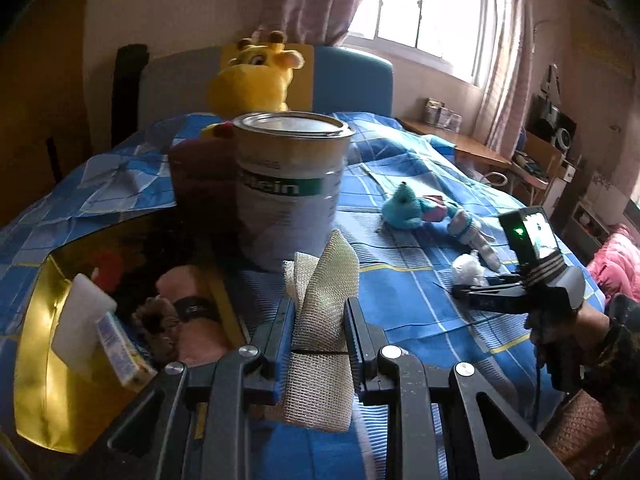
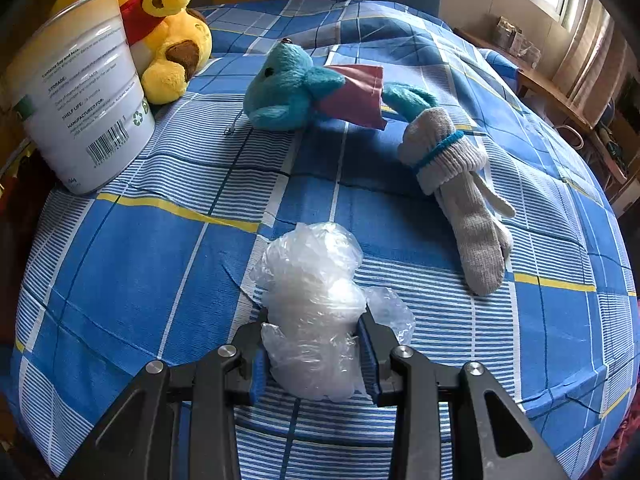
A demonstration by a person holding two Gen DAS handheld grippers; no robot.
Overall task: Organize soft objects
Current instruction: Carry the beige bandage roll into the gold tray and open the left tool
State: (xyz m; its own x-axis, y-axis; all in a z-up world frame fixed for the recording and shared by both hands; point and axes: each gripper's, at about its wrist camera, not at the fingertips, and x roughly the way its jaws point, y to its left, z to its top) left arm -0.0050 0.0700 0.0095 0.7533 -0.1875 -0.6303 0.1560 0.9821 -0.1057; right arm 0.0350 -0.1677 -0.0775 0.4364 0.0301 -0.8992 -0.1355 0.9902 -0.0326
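Left gripper (image 1: 318, 344) pinches a cream mesh bandage strip (image 1: 320, 320) above the blue plaid bedspread (image 1: 420, 300), beside the gold box (image 1: 44, 360). Right gripper (image 2: 314, 354) clamps a crumpled clear plastic bag (image 2: 312, 300) on the bedspread, near the grey mitten (image 2: 472, 216) and teal plush (image 2: 288, 88).

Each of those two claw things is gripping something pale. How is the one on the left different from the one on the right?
The left gripper holds a cream mesh bandage, woven, opaque and folded into a strip. The right gripper holds a clear plastic wad, glossy, see-through and crumpled into a lump. The bandage stands up between the jaws; the plastic bulges out beyond them. Both are soft, light things pinched above the blue checked bedspread.
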